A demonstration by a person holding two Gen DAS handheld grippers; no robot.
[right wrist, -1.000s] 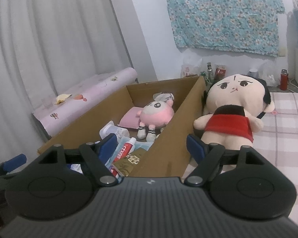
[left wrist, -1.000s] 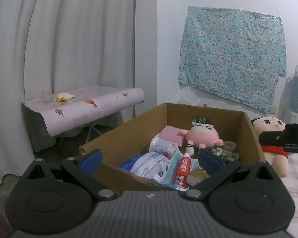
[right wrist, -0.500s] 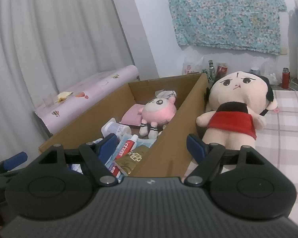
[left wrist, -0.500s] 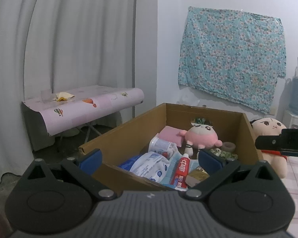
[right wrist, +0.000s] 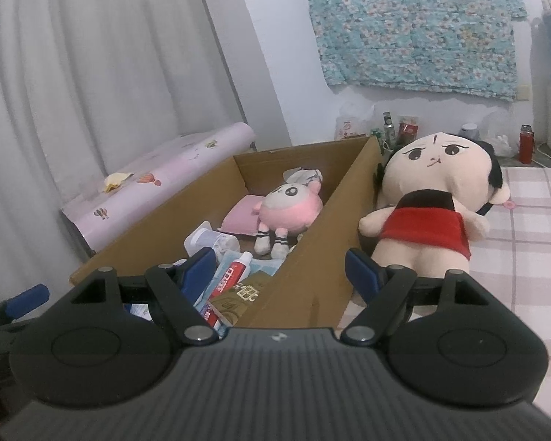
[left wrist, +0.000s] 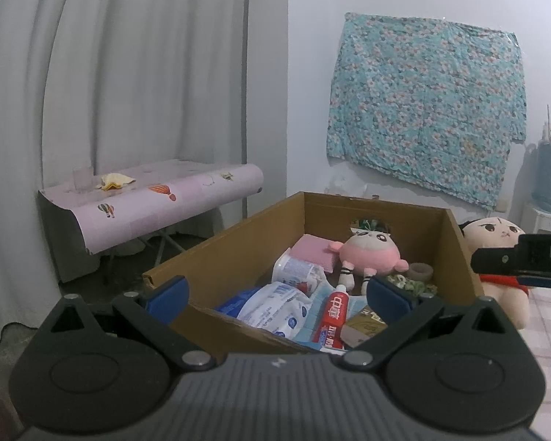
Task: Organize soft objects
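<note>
Toothpaste tube (left wrist: 333, 314) in cardboard box (left wrist: 238, 242): white Chinese characters "中华" on red, clearest in left wrist view. Right gripper (left wrist: 521, 259), black bar at right edge: white letters "DA", rest cut off. Gold packet (right wrist: 238, 294): print too blurred to read.

Pink round plush (right wrist: 288, 210) sits upright deep in the cardboard box (right wrist: 308, 257). Large red-dressed doll (right wrist: 431, 202) lies on its back outside, just right of the box wall.
</note>
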